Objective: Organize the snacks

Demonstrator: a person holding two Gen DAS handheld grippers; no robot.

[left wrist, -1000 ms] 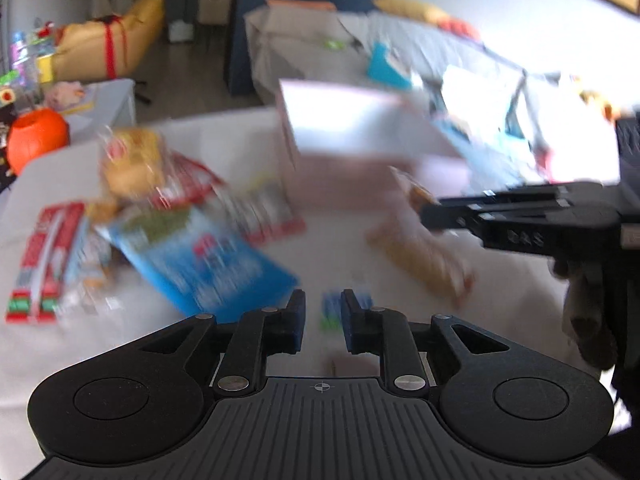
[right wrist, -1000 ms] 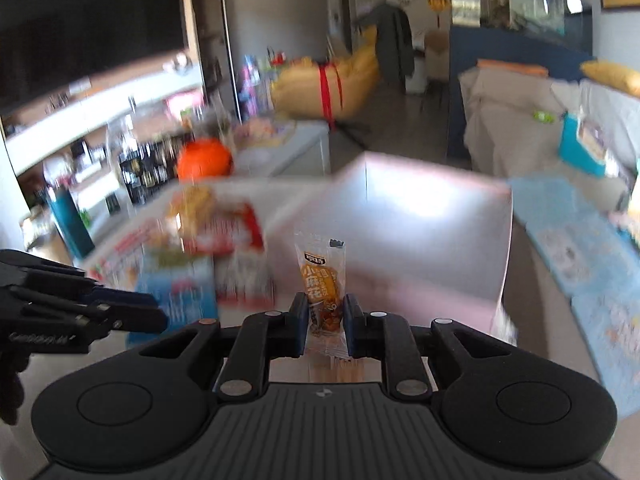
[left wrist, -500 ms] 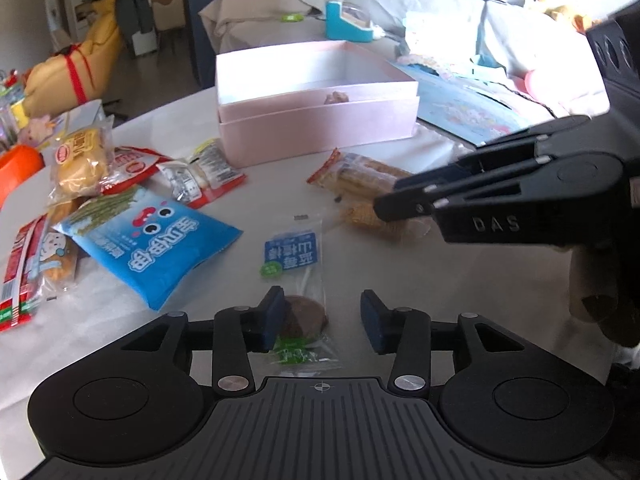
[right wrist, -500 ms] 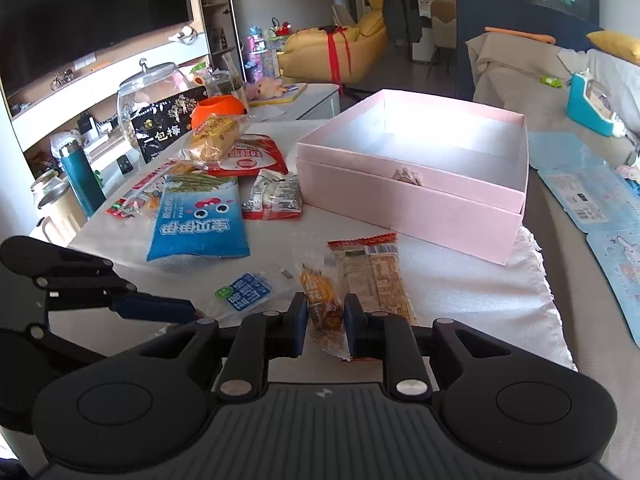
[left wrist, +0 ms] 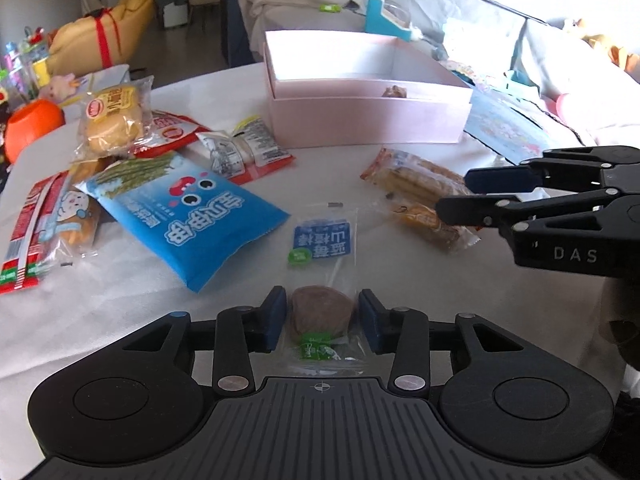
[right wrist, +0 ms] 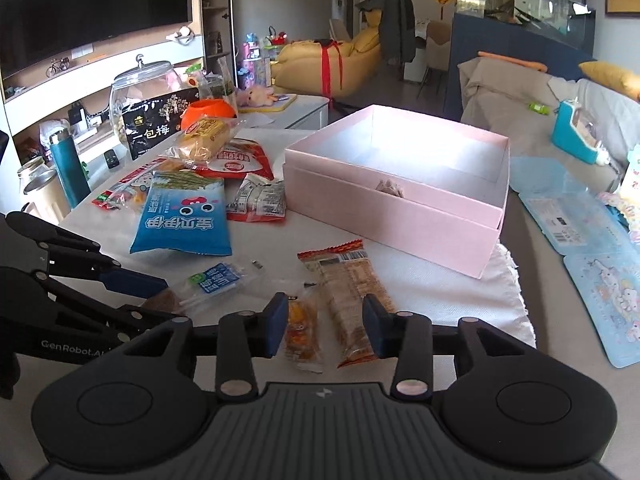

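My left gripper (left wrist: 322,316) is open around a clear packet with a brown disc and blue label (left wrist: 323,268) lying on the white table. My right gripper (right wrist: 325,330) is open over a small orange snack packet (right wrist: 301,330) and a long biscuit packet (right wrist: 348,288), both flat on the table. The open pink box (right wrist: 400,216) stands behind them and also shows in the left wrist view (left wrist: 360,116). A small brown item (right wrist: 387,189) sits at its front wall. The right gripper shows in the left wrist view (left wrist: 460,194), the left gripper in the right wrist view (right wrist: 160,292).
A blue snack bag (left wrist: 188,208), a bread packet (left wrist: 114,116), red packets (left wrist: 172,132) and silver packets (left wrist: 240,148) lie left of the box. An orange bowl (right wrist: 208,114), a glass jar (right wrist: 140,96) and a teal bottle (right wrist: 70,168) stand at the far left edge.
Both grippers came down to the table and opened. The right one let go of the small orange packet, which now lies flat; the left one widened around the brown-disc packet.
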